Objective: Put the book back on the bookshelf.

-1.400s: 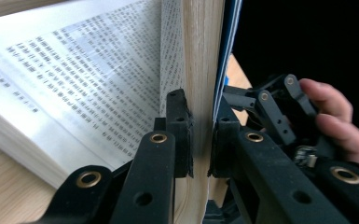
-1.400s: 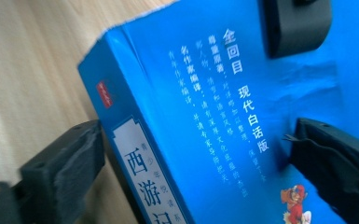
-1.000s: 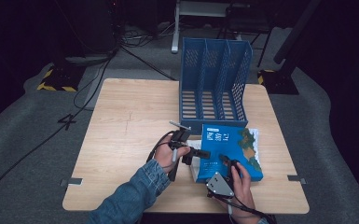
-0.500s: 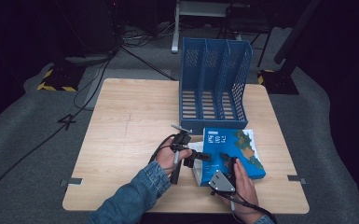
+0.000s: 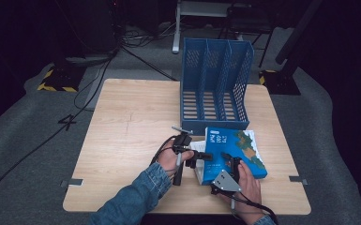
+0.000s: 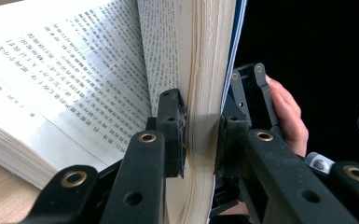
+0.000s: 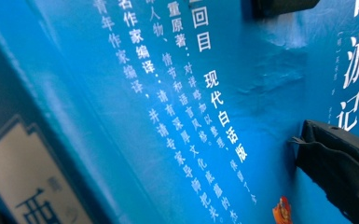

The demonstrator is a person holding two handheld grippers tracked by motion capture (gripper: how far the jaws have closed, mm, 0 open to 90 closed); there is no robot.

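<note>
A thick book (image 5: pixel 244 150) with a blue cover lies at the table's front right. Its top part is lifted at the left edge. My left gripper (image 5: pixel 198 157) comes at that edge from the left. In the left gripper view a sheaf of pages with the cover (image 6: pixel 205 93) stands upright between its pads, both touching it; the left gripper (image 6: pixel 200 135) has just been opening its jaws. The open printed pages (image 6: pixel 74 70) lie to the left. My right gripper (image 5: pixel 232 165) rests on the cover from the front; one fingertip (image 7: pixel 340 158) lies on the blue cover (image 7: pixel 191 116).
A blue three-slot file rack (image 5: pixel 215 79) stands upright just behind the book. The wooden table (image 5: pixel 122 131) stretches bare to the left. Cables trail on the dark floor behind it.
My right hand has sunk a little and shifted across the cover. The left hand has stayed at the book's left edge.
</note>
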